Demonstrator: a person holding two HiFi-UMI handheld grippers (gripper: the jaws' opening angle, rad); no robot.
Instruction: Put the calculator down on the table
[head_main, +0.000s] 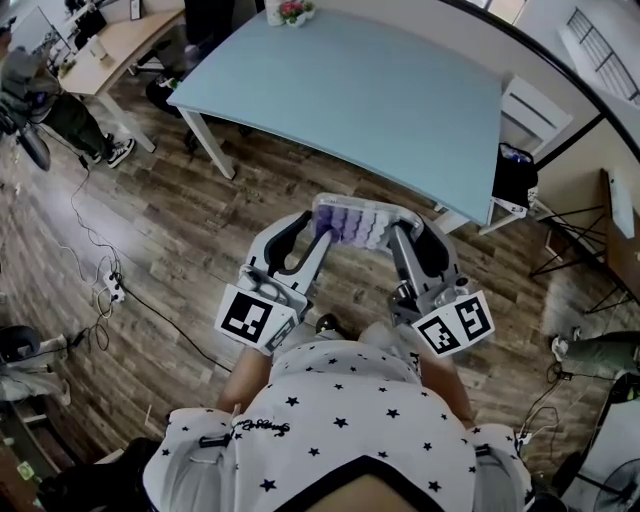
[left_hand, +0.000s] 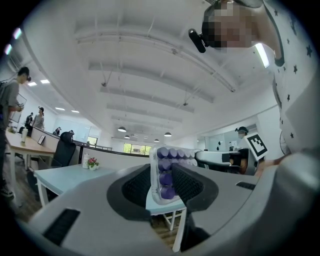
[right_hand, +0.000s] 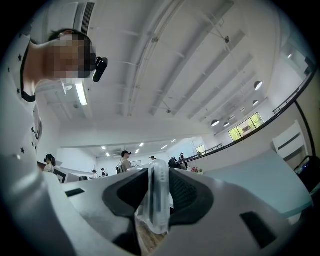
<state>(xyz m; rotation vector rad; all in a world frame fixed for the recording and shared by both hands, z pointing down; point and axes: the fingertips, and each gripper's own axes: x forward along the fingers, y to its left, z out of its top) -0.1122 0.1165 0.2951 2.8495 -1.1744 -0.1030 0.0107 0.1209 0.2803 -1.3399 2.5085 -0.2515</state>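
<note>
Purple-keyed calculator, one, between left tool and right tool; one blue table.

A white chair stands on the wood floor, a black bag just beside it; a flower pot and a wooden desk lie well to its left.

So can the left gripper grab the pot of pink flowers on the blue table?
Probably not: the left gripper grips the purple-buttoned calculator, and the flower pot sits far across the blue table.
</note>
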